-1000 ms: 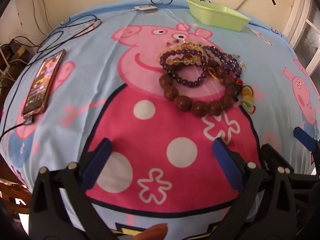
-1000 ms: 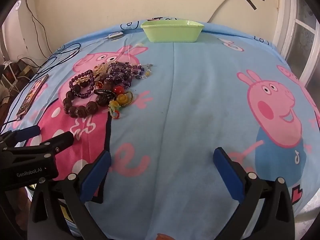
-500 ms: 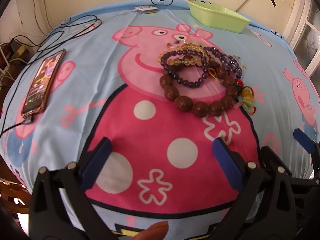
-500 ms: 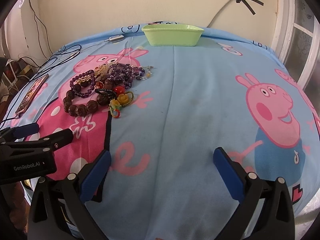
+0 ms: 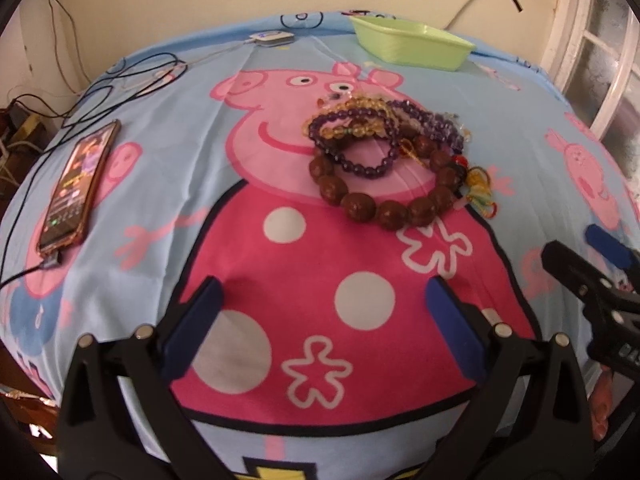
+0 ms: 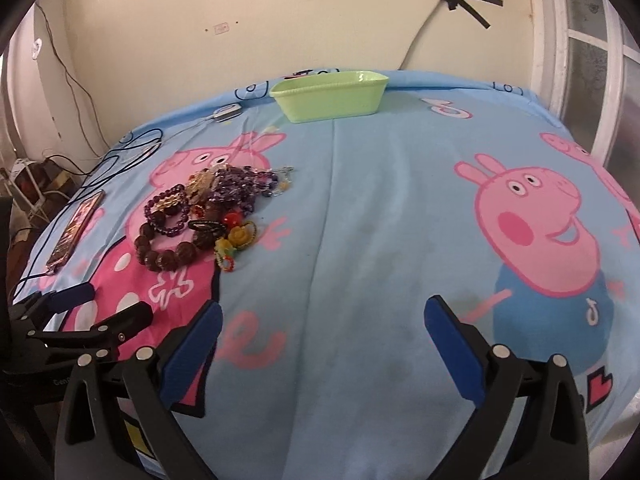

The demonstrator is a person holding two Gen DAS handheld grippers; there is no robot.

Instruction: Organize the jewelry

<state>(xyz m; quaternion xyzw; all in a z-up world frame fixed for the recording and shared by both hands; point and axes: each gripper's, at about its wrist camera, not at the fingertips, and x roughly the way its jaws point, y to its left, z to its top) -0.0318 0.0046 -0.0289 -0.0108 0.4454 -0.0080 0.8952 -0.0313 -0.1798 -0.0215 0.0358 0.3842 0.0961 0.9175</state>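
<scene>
While my left gripper (image 5: 322, 320) hangs wide with nothing between its jaws, my right gripper (image 6: 324, 334), also empty, has just narrowed slightly, short of the jewelry pile (image 6: 202, 220).

sheet (image 6: 360, 208): light blue, pink cartoon pigs
tray (image 6: 330, 96): pale green
beads (image 5: 384, 204): big brown; purple and amber strands beside them
pads (image 5: 450, 324): dark blue

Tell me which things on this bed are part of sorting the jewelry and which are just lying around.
For the job:
- pile of bracelets
- green tray

Lying about:
- phone
- black cables
- small white charger
</scene>
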